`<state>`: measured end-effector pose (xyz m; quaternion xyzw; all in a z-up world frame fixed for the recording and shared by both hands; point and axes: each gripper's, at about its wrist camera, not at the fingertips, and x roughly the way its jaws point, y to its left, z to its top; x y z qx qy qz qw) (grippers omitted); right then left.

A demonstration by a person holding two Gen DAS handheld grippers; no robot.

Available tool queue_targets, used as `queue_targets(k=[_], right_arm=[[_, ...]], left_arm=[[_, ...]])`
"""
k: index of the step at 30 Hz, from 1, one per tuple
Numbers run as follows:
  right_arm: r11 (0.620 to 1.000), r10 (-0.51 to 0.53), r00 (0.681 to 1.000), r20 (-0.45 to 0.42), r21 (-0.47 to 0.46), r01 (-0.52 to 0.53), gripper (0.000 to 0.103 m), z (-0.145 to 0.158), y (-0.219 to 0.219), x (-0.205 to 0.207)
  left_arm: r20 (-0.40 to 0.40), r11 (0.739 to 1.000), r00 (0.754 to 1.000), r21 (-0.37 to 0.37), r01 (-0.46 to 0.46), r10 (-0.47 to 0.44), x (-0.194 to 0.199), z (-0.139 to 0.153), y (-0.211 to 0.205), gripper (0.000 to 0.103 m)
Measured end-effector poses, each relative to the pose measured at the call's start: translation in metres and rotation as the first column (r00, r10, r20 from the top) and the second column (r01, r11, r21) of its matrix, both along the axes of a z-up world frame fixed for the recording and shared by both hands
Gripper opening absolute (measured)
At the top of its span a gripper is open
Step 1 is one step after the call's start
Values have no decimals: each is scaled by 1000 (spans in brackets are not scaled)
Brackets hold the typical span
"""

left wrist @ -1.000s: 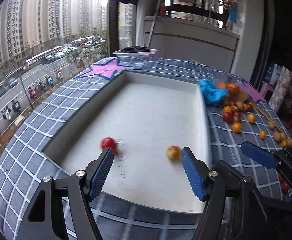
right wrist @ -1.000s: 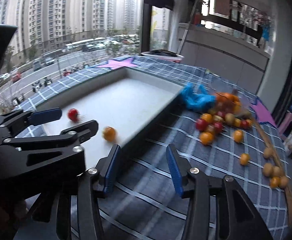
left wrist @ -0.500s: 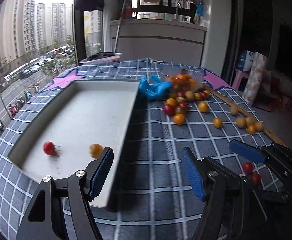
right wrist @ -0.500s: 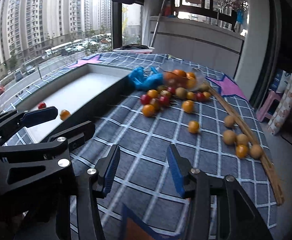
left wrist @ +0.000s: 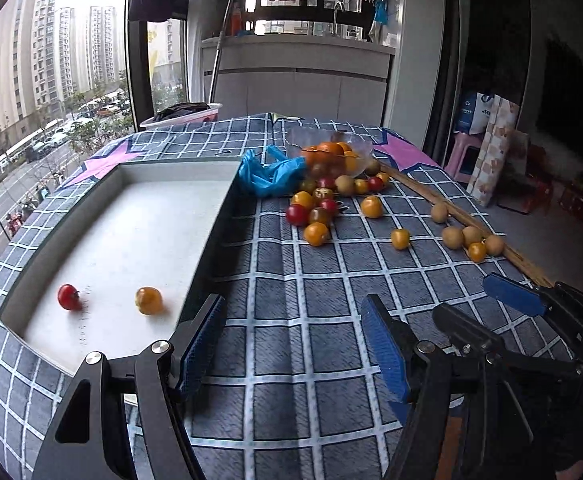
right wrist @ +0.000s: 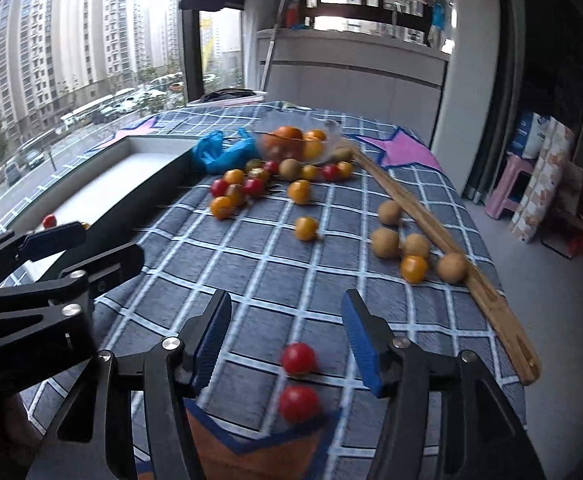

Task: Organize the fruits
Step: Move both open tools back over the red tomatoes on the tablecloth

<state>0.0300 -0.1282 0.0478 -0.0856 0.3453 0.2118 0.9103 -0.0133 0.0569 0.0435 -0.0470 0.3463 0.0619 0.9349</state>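
opening over two red tomatoes [right wrist: 298, 358] lying loose just ahead of and between its jaws, the right claw [right wrist: 287, 334] could nudge one rolling off the counter [right wrist: 251, 272]; left claw [left wrist: 293, 346] gapes empty beside the tray [left wrist: 211, 216]; farther ahead, scattered fruit [right wrist: 305, 228] rolls easily.

Soft overcast daylight from the window [left wrist: 51, 92] at left, dim room at right, strong fisheye bending at edges, dark vignette corners, slight motion blur in right wrist view
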Motion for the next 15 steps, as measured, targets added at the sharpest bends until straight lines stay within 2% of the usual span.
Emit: queue_targets(k=[3, 10, 15], right_arm=[[999, -34, 999, -15, 7, 34, 61, -1, -13, 4], [995, -95, 995, -37, 4, 95, 61, -3, -41, 8], [994, -107, 993, -57, 20, 108, 61, -4, -60, 5]], left_arm=[[-20, 1000, 999, 11, 26, -26, 1, -4, -10, 71], [-49, 985, 985, 53, 165, -163, -2, -11, -55, 71], [-66, 971, 969, 29, 239, -237, -1, -13, -67, 71]])
